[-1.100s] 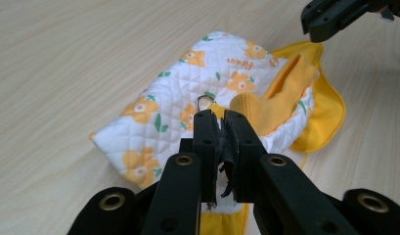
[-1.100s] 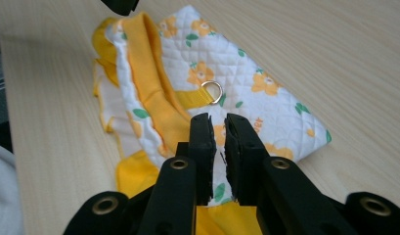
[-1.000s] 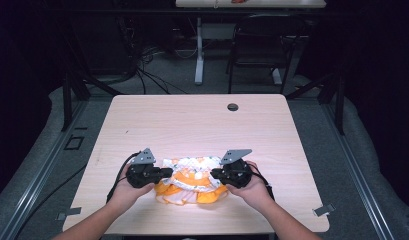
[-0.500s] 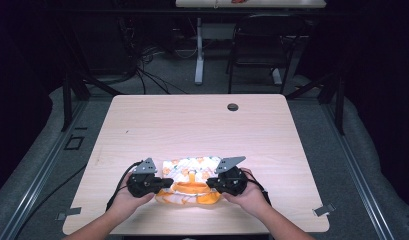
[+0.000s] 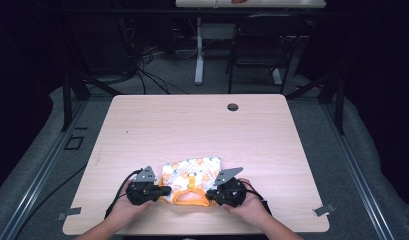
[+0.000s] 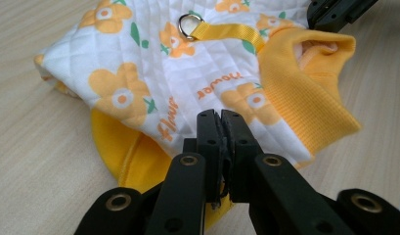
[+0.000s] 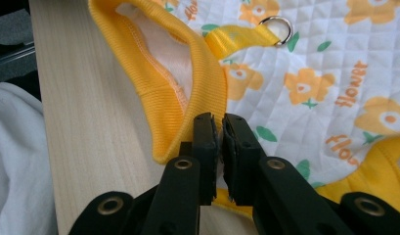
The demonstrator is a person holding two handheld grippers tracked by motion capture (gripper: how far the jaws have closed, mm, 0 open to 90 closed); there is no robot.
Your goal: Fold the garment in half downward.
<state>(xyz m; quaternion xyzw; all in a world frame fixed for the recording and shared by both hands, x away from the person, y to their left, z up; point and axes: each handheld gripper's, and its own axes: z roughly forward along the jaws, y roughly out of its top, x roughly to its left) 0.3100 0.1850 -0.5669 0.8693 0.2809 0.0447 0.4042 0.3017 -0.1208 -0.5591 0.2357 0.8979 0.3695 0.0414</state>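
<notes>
A small quilted garment (image 5: 192, 177), white with orange flowers and yellow ribbed trim, lay flat on the wooden tabletop (image 5: 202, 130) near its front edge, between the person's two hands; the left gripper (image 5: 162, 191) sat at the garment's left side and the right gripper (image 5: 210, 192) at its right side, each held low over the wood. In the left gripper view the jaws were pressed together on the garment's (image 6: 188, 83) lower edge, pinching fabric where the white quilting met the yellow lining; a yellow strap (image 6: 227, 32) with a metal ring (image 6: 189, 25) ran across the garment's back, and the ribbed yellow collar (image 6: 305, 93) lay open to the right. In the right gripper view the jaws were likewise closed on the garment (image 7: 324, 83), pinching its edge just beside the yellow collar (image 7: 188, 83); the same ring (image 7: 278, 25) showed farther off, and a white sleeve (image 7: 16, 161) filled the left side beyond the tabletop's edge. A round grommet hole (image 5: 233, 107) sat well apart near the tabletop's far edge.
</notes>
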